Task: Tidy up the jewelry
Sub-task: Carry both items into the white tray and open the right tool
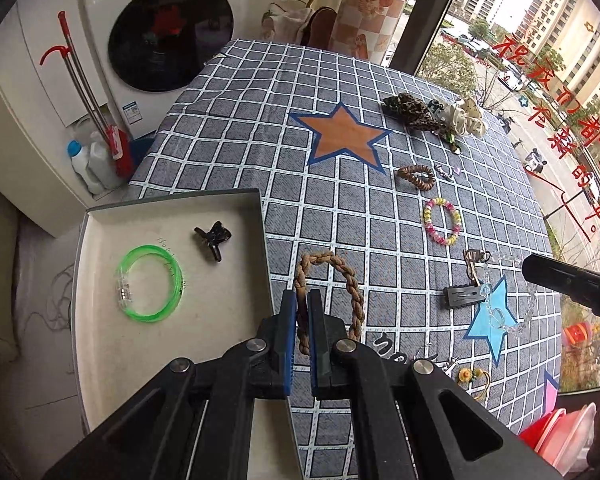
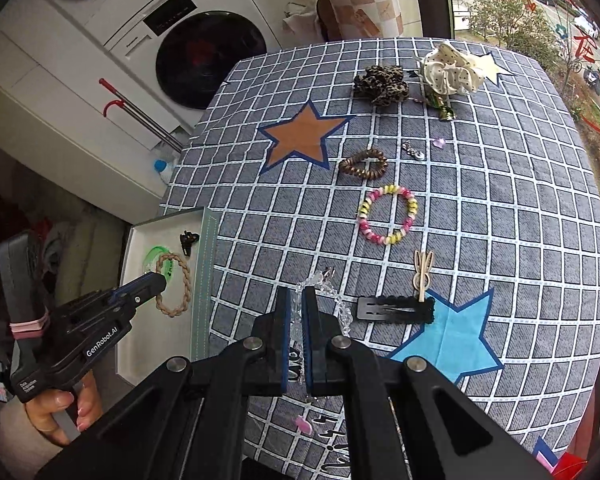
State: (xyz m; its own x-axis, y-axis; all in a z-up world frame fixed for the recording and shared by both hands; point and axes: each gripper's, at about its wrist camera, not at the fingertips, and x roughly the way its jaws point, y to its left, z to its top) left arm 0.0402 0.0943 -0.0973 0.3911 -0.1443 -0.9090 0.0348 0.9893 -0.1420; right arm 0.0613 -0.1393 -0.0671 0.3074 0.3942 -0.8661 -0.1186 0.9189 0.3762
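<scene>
My left gripper (image 1: 302, 300) is shut on a brown braided rope bracelet (image 1: 354, 288), which hangs over the right edge of an open grey box (image 1: 172, 200). In the box lie a green bangle (image 1: 150, 284) and a black claw clip (image 1: 212, 238). The right wrist view shows the left gripper (image 2: 160, 280) holding the rope bracelet (image 2: 180, 284) above the box (image 2: 208, 264). My right gripper (image 2: 298, 300) is shut on a clear bead chain (image 2: 340, 308), lifted off the checked cloth. The right gripper (image 1: 532, 270) enters the left wrist view at the right edge.
On the checked tablecloth (image 2: 500, 220) lie a leopard scrunchie (image 2: 382, 84), a white scrunchie (image 2: 450, 68), a brown spiral tie (image 2: 362, 164), a pink-yellow spiral tie (image 2: 388, 214), a black hair clip (image 2: 396, 309) and a beige clip (image 2: 422, 274). A washing machine (image 1: 168, 40) stands behind.
</scene>
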